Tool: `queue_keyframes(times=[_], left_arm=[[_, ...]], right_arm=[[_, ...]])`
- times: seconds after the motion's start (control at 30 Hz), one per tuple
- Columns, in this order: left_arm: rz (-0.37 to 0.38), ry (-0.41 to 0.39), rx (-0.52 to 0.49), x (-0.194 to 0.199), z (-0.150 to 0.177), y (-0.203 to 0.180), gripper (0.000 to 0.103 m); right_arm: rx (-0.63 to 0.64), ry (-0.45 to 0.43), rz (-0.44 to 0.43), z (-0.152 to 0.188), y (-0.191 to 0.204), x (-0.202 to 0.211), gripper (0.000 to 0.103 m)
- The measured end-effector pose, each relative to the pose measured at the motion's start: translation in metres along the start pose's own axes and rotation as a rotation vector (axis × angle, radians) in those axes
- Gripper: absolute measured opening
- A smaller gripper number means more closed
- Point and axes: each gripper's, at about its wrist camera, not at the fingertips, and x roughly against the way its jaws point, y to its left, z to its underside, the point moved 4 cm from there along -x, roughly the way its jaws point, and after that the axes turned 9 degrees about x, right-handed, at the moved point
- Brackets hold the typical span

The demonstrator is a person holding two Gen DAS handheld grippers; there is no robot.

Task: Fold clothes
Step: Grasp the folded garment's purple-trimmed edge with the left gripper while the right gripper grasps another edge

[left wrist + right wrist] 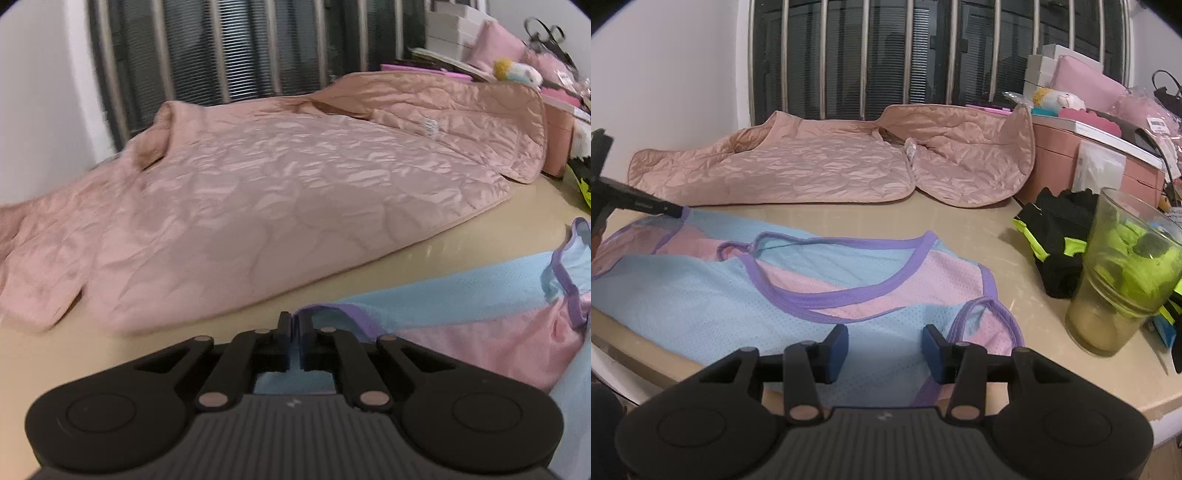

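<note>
- Pinching the purple-trimmed far-left edge of the blue, pink and purple mesh sleeveless top (798, 291), the left tool (294, 325) has its pads pressed together on the fabric.
- Hovering over the near edge of the same top, the right tool (885, 345) stands half spread, blue pads apart, with blue mesh showing between them; the pads do not press on it.
- The mesh top lies spread on the beige table (960, 225), near side, rumpled, its purple strap loops folded over the pink panels.
- Beyond it, at the far side, a pink quilted satin jacket (798, 173) lies open.
- To the right stand a greenish clear plastic cup (1123, 280) and black-and-neon-yellow gloves (1056, 236).
</note>
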Motion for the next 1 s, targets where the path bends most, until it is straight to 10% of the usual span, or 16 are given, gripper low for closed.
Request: queue_keyframes(times=[0.17,0.27,0.43,0.57,0.67,0.7,0.77,1.0], left_arm=[[-0.049,-0.004,0.087,0.017,0.005,0.024,0.010],[-0.028,-0.023,0.146,0.028,-0.007,0.030,0.048],[0.019,0.020,0.105,0.020,-0.025,0.017,0.059],[0.025,0.102,0.065,0.000,-0.021,0.009,0.055],[0.033,0.105,0.063,-0.003,-0.017,0.005,0.012],[0.040,0.102,0.068,-0.003,-0.017,0.005,0.007],[0.031,0.075,0.068,0.003,-0.018,0.002,0.007],[0.012,-0.060,0.086,0.079,-0.005,-0.021,0.006]], right_arm=[[0.014,0.019,-0.032,-0.014,0.003,-0.010,0.043],[0.011,-0.036,-0.080,-0.039,0.002,-0.007,0.043],[0.017,-0.054,-0.084,-0.092,-0.018,-0.041,0.043],[0.047,0.097,-0.106,-0.115,-0.023,-0.098,0.043],[0.066,0.162,-0.085,-0.118,-0.022,-0.124,0.039],[0.062,0.175,-0.081,-0.117,-0.022,-0.129,0.010],[0.045,0.175,-0.089,-0.113,-0.022,-0.129,0.003],[0.001,-0.061,-0.079,-0.104,-0.027,-0.064,0.003]])
